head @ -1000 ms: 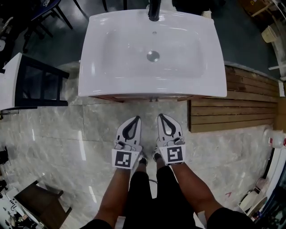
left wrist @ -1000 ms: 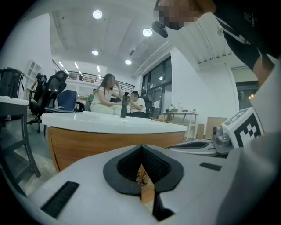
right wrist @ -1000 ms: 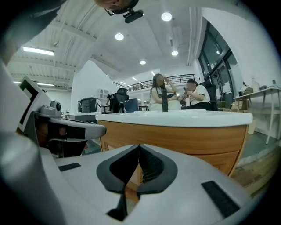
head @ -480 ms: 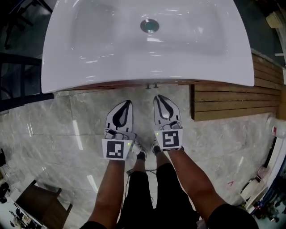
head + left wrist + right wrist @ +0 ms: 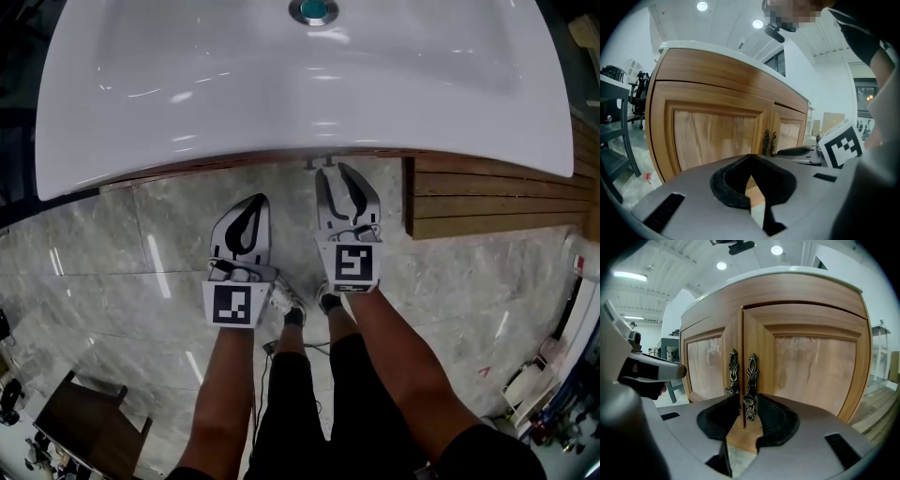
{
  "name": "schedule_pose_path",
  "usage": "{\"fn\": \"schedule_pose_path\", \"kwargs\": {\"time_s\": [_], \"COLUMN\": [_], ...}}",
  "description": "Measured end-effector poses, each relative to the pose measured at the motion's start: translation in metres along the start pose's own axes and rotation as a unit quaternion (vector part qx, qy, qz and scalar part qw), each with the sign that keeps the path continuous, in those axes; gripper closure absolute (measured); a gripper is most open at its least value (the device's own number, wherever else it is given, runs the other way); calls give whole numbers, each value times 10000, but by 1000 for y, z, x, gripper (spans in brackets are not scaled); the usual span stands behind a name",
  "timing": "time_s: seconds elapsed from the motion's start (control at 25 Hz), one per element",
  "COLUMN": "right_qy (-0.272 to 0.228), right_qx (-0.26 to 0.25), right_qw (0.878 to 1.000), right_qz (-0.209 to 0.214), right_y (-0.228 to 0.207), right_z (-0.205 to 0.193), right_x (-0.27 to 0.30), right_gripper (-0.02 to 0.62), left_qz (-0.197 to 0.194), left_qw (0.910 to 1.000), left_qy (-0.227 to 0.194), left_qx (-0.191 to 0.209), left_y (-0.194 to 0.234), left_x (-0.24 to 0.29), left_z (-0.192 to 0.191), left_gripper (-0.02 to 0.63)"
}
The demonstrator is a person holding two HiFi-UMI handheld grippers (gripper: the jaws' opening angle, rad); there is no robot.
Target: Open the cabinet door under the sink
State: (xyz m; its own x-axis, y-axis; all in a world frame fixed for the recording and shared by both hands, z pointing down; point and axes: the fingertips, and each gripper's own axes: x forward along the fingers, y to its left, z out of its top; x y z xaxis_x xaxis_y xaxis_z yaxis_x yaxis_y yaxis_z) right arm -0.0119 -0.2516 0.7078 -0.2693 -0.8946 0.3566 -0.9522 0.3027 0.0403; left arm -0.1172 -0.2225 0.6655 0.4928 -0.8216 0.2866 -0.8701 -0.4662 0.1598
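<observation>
Right tool [image 5: 749, 400]: jaws just been opening, narrow gap; ornate handle [image 5: 751, 380] of right cabinet door [image 5: 813, 366] seemingly in gap, pads not pressing. Left tool [image 5: 751, 158]: tips together, empty, facing left door [image 5: 712, 136]. Cabinet under white sink [image 5: 281, 84]. Grey marble floor [image 5: 103, 272]; wooden slat platform [image 5: 487, 192] at right.

No words, numbers or brands can be read. The only printed marks are black-and-white square patterns on the left gripper's cube [image 5: 232, 305] and the right gripper's cube [image 5: 354, 267].
</observation>
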Motion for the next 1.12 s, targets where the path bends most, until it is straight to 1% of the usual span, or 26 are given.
{"fn": "schedule_pose_path", "kwargs": {"time_s": [0.08,0.16,0.32,0.56,0.72,0.84,1.12], "right_qy": [64,119,78,104,118,143,126], "right_qx": [34,95,133,44,118,135,155], "right_qw": [10000,9999,9999,9999,9999,9998,9997], "right_qz": [-13,23,63,16,-27,18,154], "right_y": [1,0,-1,3,3,3,4], "right_z": [-3,-9,-7,-6,-5,-6,-18], "right_x": [6,11,13,16,14,15,-9], "right_gripper": [465,469,477,497,503,505,505], "left_qz": [9,-14,-11,-43,-90,-124,-328], "left_qw": [10000,9999,10000,10000,9999,9999,9994], "left_qy": [37,109,-25,2,9,-30,20], "left_qx": [-17,53,-20,-59,-88,-104,-66], "left_y": [2,2,2,5,3,3,-8], "left_x": [-2,-1,0,-8,-13,-15,-34], "left_z": [-3,-8,-2,-6,-5,-4,-8], "left_gripper": [583,583,583,583,583,583,583]}}
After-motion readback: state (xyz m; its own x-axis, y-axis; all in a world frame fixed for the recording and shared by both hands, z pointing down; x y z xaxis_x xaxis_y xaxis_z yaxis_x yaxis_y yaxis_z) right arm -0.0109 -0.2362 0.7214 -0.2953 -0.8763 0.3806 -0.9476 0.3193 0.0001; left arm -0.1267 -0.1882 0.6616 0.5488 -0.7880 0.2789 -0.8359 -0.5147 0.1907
